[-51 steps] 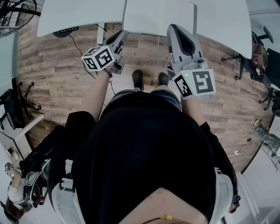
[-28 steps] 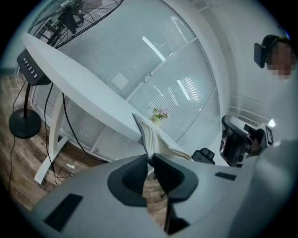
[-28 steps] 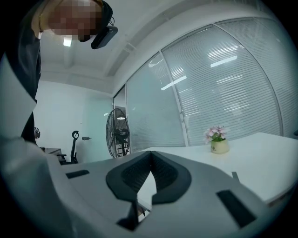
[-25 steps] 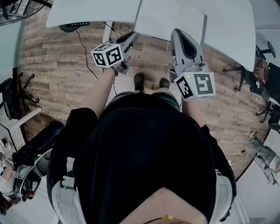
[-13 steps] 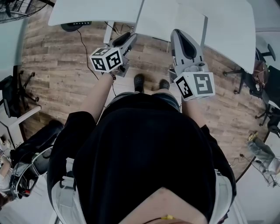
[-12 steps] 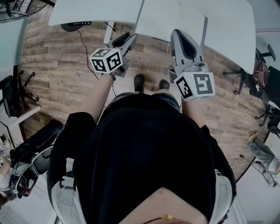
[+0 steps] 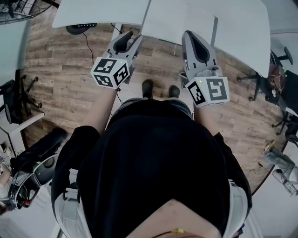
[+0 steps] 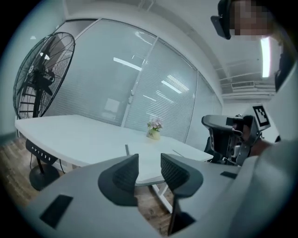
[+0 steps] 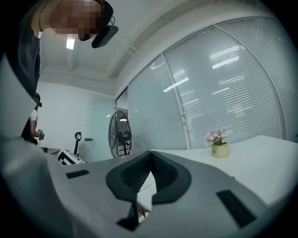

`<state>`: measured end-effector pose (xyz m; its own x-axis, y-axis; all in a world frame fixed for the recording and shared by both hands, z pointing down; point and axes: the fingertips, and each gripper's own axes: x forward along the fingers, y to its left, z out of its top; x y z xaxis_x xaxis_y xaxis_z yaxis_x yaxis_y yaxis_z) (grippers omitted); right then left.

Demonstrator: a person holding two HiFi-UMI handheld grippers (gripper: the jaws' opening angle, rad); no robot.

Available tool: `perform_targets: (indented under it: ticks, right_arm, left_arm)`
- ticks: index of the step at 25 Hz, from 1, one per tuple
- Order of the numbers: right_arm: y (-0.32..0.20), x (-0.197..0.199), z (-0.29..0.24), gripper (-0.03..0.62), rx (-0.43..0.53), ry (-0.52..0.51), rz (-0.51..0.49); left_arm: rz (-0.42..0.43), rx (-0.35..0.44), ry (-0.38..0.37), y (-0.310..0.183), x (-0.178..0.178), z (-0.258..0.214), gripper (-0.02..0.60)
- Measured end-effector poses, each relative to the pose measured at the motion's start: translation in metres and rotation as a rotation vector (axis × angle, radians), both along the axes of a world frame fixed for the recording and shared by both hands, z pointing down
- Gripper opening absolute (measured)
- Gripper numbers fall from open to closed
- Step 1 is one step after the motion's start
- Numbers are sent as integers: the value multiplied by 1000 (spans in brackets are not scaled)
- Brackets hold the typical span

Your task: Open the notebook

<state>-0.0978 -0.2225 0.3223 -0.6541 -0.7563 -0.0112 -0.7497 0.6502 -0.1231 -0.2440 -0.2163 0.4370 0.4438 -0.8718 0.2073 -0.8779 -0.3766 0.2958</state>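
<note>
Head view: smooth grey plastic left tool and right tool sit at upper centre, over the wood-plank floor before a matte white worktop.
Left gripper view: its ribbed black pads are spread and have just been opening, with nothing between them.
Right gripper view: its ribbed pads are pressed together.
I cannot make out the notebook.

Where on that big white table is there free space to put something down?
Most of the white table is bare. The widest free patch runs from the end by the standing fan across to the small flower pot. Right of the pot there is less room, and it gets crowded toward the office chair.
</note>
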Motion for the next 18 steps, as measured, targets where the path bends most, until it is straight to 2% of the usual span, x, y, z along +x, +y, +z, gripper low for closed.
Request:
perform_targets:
  ticks: [7, 11, 18]
  right_arm:
    - [2, 22, -12, 5, 19, 0, 18]
    - [0, 32, -14, 5, 25, 11, 41]
    - [4, 71, -24, 5, 41, 13, 93]
  left_arm:
    - [41, 66, -62, -1, 32, -28, 147]
    - [69, 94, -63, -6, 46, -37, 142]
    - [118, 142, -79, -9, 85, -58, 128]
